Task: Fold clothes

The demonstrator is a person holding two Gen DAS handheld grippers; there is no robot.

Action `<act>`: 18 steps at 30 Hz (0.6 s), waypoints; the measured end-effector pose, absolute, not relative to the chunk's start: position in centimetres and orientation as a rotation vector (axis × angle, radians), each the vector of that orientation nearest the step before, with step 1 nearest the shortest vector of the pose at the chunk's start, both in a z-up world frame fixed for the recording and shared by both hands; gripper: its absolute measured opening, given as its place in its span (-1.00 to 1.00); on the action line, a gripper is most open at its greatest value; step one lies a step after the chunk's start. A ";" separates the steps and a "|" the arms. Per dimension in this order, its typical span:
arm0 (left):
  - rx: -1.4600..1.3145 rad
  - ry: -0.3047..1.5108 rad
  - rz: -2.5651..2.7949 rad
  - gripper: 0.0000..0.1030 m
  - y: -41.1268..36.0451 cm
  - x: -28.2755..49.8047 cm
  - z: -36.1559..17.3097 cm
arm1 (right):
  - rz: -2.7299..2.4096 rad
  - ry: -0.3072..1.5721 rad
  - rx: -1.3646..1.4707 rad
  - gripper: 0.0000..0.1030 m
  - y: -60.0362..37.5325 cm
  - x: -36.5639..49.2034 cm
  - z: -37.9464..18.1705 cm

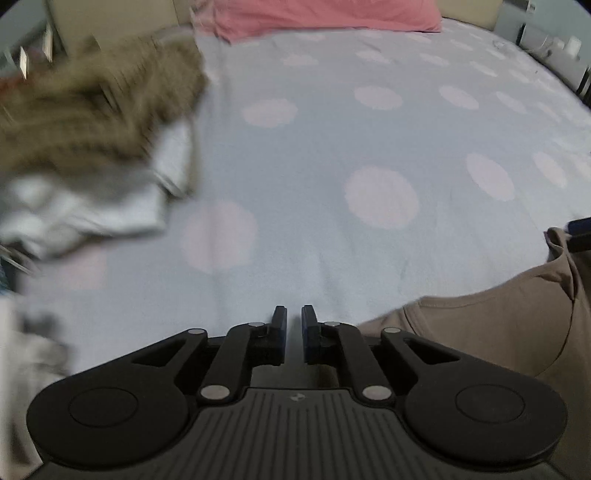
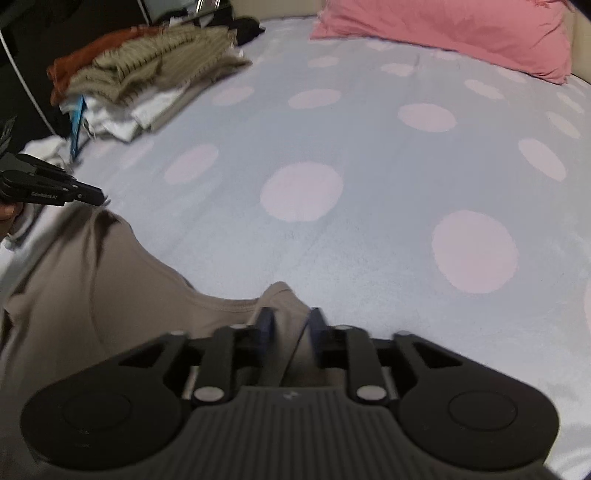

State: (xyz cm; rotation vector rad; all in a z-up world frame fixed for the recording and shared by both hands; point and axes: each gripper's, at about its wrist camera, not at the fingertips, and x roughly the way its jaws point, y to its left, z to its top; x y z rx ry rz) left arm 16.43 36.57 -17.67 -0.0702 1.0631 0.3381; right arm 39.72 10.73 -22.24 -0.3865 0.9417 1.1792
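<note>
Both tongs are on the beige top (image 2: 92, 295), which hangs spread between them at the near edge of the bed (image 2: 369, 221). The right tongs (image 2: 288, 325) pinch a strap-like shoulder corner between their blue pads. The left tongs (image 2: 94, 197), seen from the right wrist view, sit at the other shoulder corner at far left; in their own view the jaws are nearly pressed together with a thin gap, and I cannot tell whether cloth is caught there.

Risk here: if that left hold is shallow, the corner slips and the top collapses sideways, bunching the neckline. Uneven pull would skew it too.

The neckline scoop faces the far side, toward the pink pillow (image 2: 443, 33). The shoulder line runs left to right; the body drops near, out of sight. A clothes pile (image 2: 147, 66) sits far left.
</note>
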 end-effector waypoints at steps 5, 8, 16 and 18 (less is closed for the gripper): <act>-0.039 1.104 0.383 -0.47 34.5 12.9 -11.1 | 1.138 0.928 -0.238 -0.37 6.6 39.1 -19.6; -0.055 1.194 0.369 -0.47 32.7 9.6 -9.2 | 1.095 0.927 -0.143 -0.36 4.0 38.5 -18.1; -0.168 1.230 0.275 -0.47 29.4 1.0 -11.0 | 1.107 0.922 -0.051 -0.32 1.4 34.4 -17.2; -0.183 1.190 0.245 -0.47 28.7 -1.4 -12.8 | 1.106 0.895 -0.054 -0.25 0.8 33.1 -17.3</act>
